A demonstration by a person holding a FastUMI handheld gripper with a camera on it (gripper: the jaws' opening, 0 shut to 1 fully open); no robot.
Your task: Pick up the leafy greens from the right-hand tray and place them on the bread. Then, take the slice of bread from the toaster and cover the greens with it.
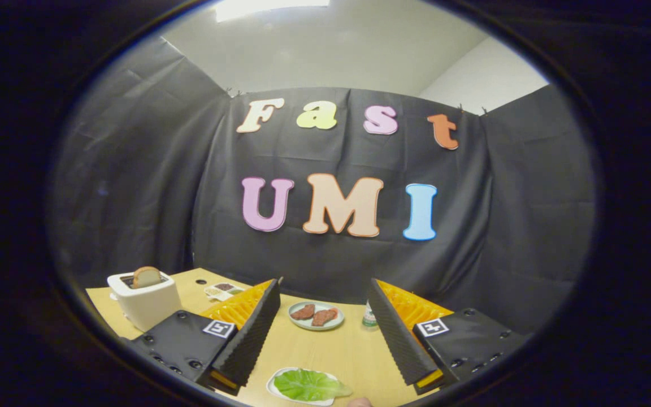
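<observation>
The gripper (322,294) has its fingers spread wide, with nothing between them. The leafy greens (309,385) lie low between the fingers on a small white tray (272,386). Beyond them a plate (316,324) holds two brown pieces, maybe meat. A small bottle (369,316) stands beside it. On the left side a white toaster (144,302) holds a bread slice (147,276). All sit on a wooden table (331,350)

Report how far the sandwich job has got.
Nothing looks done yet. The leafy greens lie on their white tray, between the fingers of the open, empty hand-held gripper. The bread slice sits in the toaster. Left: move the greens onto the bread, then cover them with the toaster slice.
</observation>
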